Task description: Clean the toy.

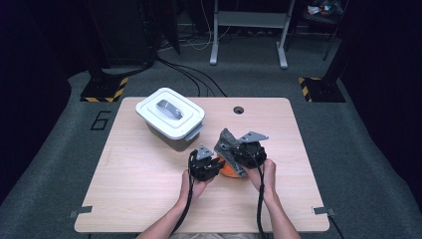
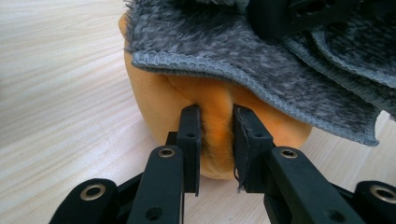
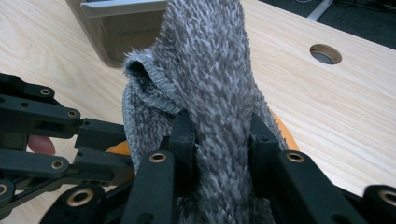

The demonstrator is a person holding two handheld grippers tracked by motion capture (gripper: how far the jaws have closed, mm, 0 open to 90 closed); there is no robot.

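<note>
A soft orange item [image 1: 230,172] lies on the wooden table [image 1: 149,179] in front of the person, with a grey fuzzy cloth [image 1: 228,142] draped over it. My left gripper [image 1: 215,164] comes at it from the left. In the left gripper view its jaws [image 2: 217,140] are shut on a fold of the orange item [image 2: 159,93], under the cloth's hemmed edge [image 2: 224,51]. My right gripper [image 1: 241,154] is shut on the grey cloth [image 3: 210,70], which stands up in a bunched ridge between its jaws [image 3: 222,135]. A sliver of the orange item [image 3: 285,133] peeks out beneath.
A white lidded container [image 1: 170,117] with a grey handle stands at the back left of the table, close behind the cloth [image 3: 116,28]. A round cable hole [image 1: 238,110] sits near the far edge. Bare tabletop stretches left and right of the hands.
</note>
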